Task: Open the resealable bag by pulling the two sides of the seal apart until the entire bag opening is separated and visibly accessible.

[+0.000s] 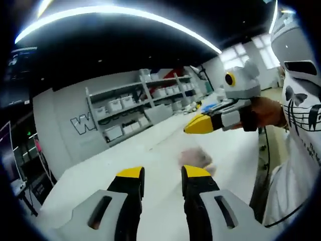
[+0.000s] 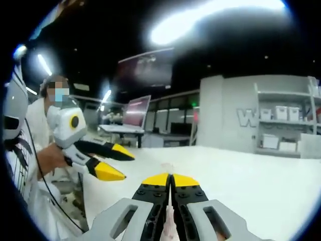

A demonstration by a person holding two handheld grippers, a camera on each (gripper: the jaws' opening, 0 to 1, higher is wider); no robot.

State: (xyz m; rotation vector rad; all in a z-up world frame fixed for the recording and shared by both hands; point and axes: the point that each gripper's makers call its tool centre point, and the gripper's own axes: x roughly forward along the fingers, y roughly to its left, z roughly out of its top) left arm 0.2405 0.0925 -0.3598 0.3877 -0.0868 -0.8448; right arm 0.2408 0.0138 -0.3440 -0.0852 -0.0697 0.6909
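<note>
Left gripper view: left gripper point(image 1: 163, 181) sat at the bottom, jaws spread with bare table between the yellow tips, gripping nothing. Just past its right tip lay a small blurred pale thing point(image 1: 196, 157) on the white table point(image 1: 125, 155), likely the resealable bag, too smeared to confirm. Further off, the right gripper point(image 1: 193, 126) came in from the right, held by a hand point(image 1: 265, 111); its yellow tips looked pressed together. Person's white printed shirt point(image 1: 301, 125) at the right edge. Far back, grey shelving point(image 1: 140, 108) with white bins.

Right gripper view: right gripper's yellow tips met with no gap, clenched; couldn't tell if anything was pinched. A faint pale smear lay on the table beyond the tips, unclear. Left gripper point(image 2: 116, 161) showed at the left, jaws parted. A laptop point(image 2: 135, 113) stood behind.
</note>
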